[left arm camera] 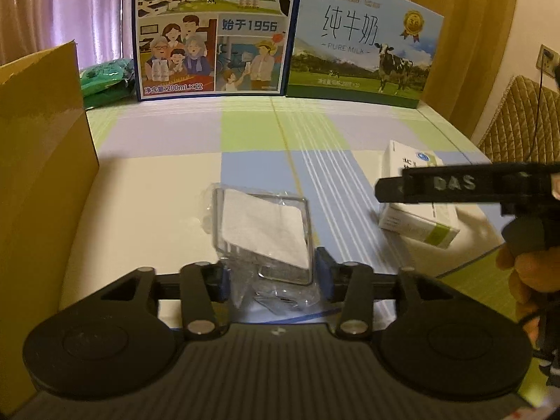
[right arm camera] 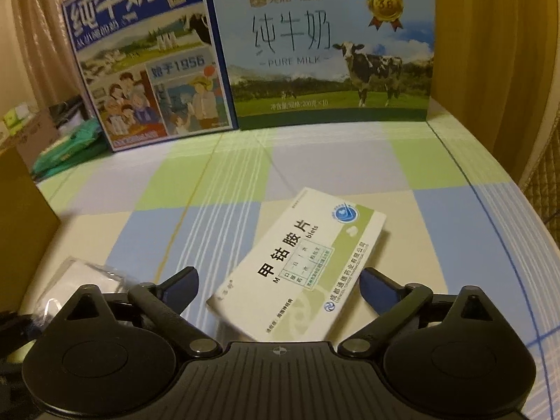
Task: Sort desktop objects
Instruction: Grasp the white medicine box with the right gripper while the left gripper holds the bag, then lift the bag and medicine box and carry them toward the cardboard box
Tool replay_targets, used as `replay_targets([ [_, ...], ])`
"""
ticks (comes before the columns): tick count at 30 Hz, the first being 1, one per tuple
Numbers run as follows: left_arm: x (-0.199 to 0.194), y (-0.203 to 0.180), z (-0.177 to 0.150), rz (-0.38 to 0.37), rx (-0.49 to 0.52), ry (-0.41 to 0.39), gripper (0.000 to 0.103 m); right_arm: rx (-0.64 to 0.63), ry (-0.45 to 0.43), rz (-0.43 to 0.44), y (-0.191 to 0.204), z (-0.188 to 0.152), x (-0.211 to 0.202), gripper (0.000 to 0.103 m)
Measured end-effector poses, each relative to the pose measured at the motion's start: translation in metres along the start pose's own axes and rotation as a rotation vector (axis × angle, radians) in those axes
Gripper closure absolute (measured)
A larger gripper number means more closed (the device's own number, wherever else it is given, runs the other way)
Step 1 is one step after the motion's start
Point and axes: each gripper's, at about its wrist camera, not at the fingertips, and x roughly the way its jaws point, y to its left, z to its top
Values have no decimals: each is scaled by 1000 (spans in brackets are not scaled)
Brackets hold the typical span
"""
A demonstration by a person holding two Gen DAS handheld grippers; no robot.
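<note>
A clear plastic packet [left arm camera: 264, 225] with a white square pad inside sits tilted between the blue pads of my left gripper [left arm camera: 273, 276], which is shut on its lower part. The same packet [right arm camera: 87, 274] shows at the lower left of the right wrist view. A white and green medicine box [right arm camera: 297, 269] lies flat on the checked tablecloth [right arm camera: 315, 164], between the spread fingers of my right gripper [right arm camera: 280, 281], which is open. From the left wrist view, the right gripper [left arm camera: 388, 189] hovers just over the medicine box [left arm camera: 416, 222], held by a hand.
A brown cardboard box [left arm camera: 42, 175] stands close on the left. Two milk cartons, blue [left arm camera: 213, 31] and pale blue [left arm camera: 364, 56], stand along the back. Green packets [left arm camera: 105, 80] lie at the back left. The table edge [left arm camera: 465, 150] runs down the right, beside a quilted chair [left arm camera: 518, 122].
</note>
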Motion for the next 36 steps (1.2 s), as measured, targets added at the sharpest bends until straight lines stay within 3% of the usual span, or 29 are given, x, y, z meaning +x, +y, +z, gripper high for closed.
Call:
replay_targets([
  [1,0,-2,-1,15,16,-4,41,-8,8,-11,2,0,3,7],
  [2,0,-4,-3,27,35,-13,38,-19,17,-28,4,-1,6,7],
  [6,-1,-11,-4,69,99,-37,38,-20,36,-46,2,-8,5,23],
  [10,0,-15,-4,125,147,-57,38,-46,26,-42,-3,-14,-6,30],
  [16,4,-26,-4,155,239,-57,55,-73,30,-27,-11,-28,-23,31],
  [28,-26,-42,-21,83,161,22,68,-64,76,-2,-22,-69,-77,31],
  [36,-69,-64,-52,25,96,80,69,-66,110,36,-16,-104,-129,31],
])
